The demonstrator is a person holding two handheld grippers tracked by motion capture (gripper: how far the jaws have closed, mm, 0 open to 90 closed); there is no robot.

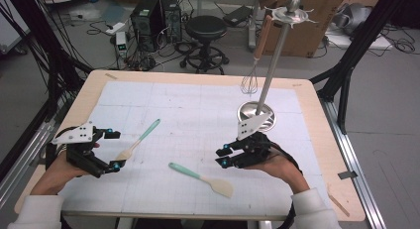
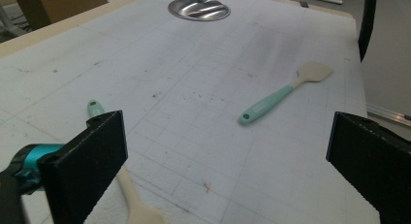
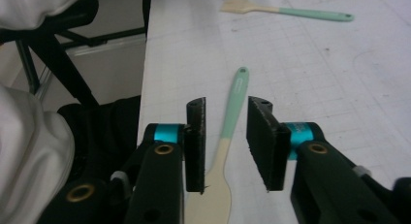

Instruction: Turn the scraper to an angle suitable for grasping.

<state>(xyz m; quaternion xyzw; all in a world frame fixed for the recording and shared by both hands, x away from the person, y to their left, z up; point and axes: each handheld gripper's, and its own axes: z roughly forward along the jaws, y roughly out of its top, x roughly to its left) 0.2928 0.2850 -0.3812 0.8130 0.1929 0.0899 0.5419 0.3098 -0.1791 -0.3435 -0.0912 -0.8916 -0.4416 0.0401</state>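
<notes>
Your left gripper [image 1: 115, 149] holds its jaws wide apart and empty, just beside the cream head of one mint-green-handled spatula [image 1: 140, 139] lying on the white gridded mat [image 1: 198, 105]. Your right gripper [image 1: 222, 156] has its jaws narrowed, gripping nothing, above a second mint-handled cream spatula [image 1: 202, 178]. Farther right stands a steel utensil stand [image 1: 257, 113].

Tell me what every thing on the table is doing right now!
Left tool: jaws wide open, holding nothing.
Right tool: jaws close together with a gap, holding nothing.
Left spatula: lying flat, blade end by the left tool, not gripped.
Right spatula: lying flat, lined up with the right tool's jaws, not pinched.
Whisk: hanging from the stand, wires down.
Stand: upright on its round steel base.
</notes>
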